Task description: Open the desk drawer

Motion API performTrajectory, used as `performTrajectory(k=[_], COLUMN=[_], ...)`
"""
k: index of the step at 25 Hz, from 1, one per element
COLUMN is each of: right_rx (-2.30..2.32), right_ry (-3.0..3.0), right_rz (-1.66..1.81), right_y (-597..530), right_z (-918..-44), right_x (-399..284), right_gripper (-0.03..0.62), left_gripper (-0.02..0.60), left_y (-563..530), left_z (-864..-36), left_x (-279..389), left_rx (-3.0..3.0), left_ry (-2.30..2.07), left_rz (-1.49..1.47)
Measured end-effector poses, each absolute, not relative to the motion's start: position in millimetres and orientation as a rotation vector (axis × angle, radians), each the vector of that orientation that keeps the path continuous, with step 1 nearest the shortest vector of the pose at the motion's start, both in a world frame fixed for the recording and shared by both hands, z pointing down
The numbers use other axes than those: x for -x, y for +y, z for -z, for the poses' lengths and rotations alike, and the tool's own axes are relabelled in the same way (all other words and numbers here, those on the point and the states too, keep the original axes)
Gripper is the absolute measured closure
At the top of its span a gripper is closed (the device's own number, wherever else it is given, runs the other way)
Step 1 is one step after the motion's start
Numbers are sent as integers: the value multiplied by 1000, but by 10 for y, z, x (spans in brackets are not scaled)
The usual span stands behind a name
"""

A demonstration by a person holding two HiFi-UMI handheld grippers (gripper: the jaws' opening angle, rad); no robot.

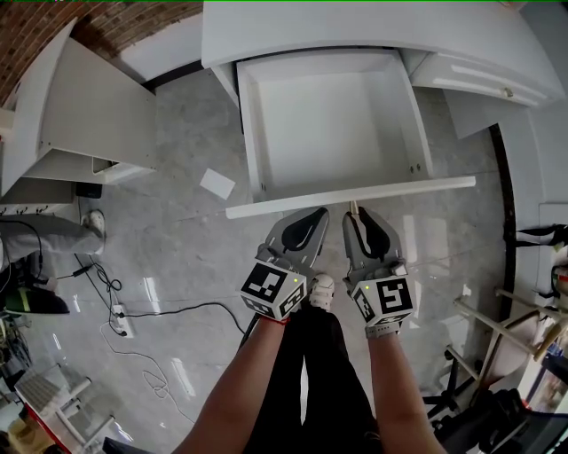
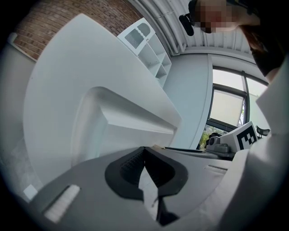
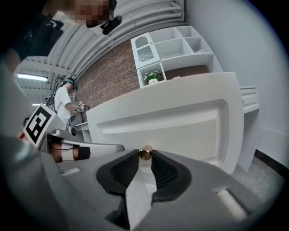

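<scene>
drawer: the white desk drawer (image 1: 328,124) stands well out from under the curved white desk (image 1: 355,27). its square box is bare inside, and its flat white front panel (image 1: 399,188) is the end nearest you.
knob: a small round brass knob (image 3: 145,154) sticks out of the middle of the front panel, at the tips of your right jaws.
right gripper: your right gripper (image 3: 145,155) has its jaws drawn almost together. they pinch the brass knob from both sides, with the dark ribbed pads (image 3: 165,171) just behind it.
left gripper: your left gripper (image 2: 144,149) has its jaws closed tip to tip with nothing between them. it sits just beside the right one, with its nose close under the front panel. whether it touches the panel cannot be told.
arms: your bare forearms reach forward side by side, over black trousers (image 1: 311,381) and a white shoe (image 1: 321,289).
floor: a small white sheet (image 1: 216,183) lies on the pale grey marbled floor (image 1: 177,248) to the left of the drawer. a black cable (image 1: 169,310) runs to a white power strip (image 1: 122,321).
left of the desk: a white cabinet door (image 1: 89,106) hangs open.
behind the desk, right gripper view: a white shelf unit (image 3: 176,47) stands against a brick wall (image 3: 113,72) and holds a green plant (image 3: 153,77). a person in a white top (image 3: 63,103) stands far off.
</scene>
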State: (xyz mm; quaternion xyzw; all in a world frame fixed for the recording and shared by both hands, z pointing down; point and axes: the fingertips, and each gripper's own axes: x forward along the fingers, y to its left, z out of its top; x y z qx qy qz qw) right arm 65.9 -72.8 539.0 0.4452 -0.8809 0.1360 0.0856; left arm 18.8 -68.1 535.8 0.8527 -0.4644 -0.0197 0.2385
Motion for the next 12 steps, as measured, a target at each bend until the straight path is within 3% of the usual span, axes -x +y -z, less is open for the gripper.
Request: performTrajectory(k=[8, 12], right_rx=[-1321, -1321], right_ry=[-2673, -2702], right_rz=[-385, -352], right_y=[-654, -625], right_z=[-5162, -4969], right_x=[-724, -744], right_gripper=[524, 578], left_gripper=[578, 578], left_y=[-604, -575], left_z=[-5245, -5079], left_x=[-203, -179], left_rx=[-2372, -2390], left_ry=[-1281, -1304], left_rz=[27, 47])
